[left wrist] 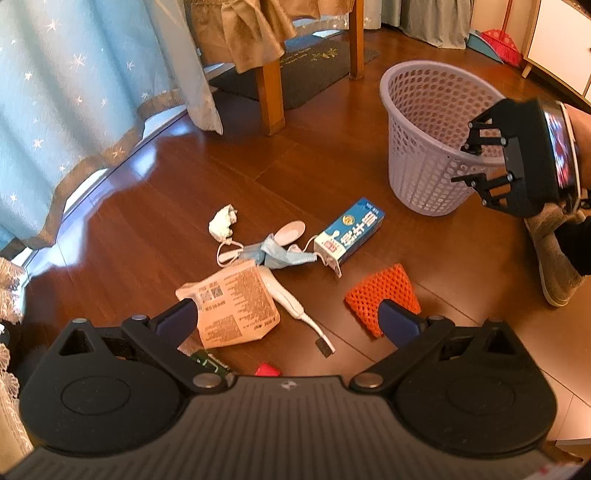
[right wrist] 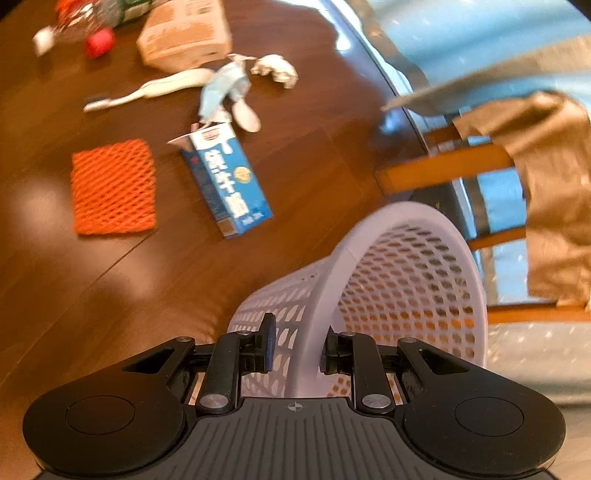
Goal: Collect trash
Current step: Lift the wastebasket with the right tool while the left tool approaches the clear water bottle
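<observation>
Spread wide, left gripper point(left wrist: 284, 314) hovers over floor litter; right gripper point(right wrist: 295, 347) straddles the basket point(right wrist: 373, 236) rim, not pinching.

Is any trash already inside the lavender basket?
No, the lavender basket looks empty in the left wrist view, and the trash lies on the wooden floor.

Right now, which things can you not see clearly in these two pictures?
- Green packet, left wrist view: mostly behind the left gripper.
- Red object, same view: partly hidden, unidentifiable.
- Basket bottom, right wrist view: blurred; contents unclear.
- Bottle, right wrist view: cut by top edge.
</observation>
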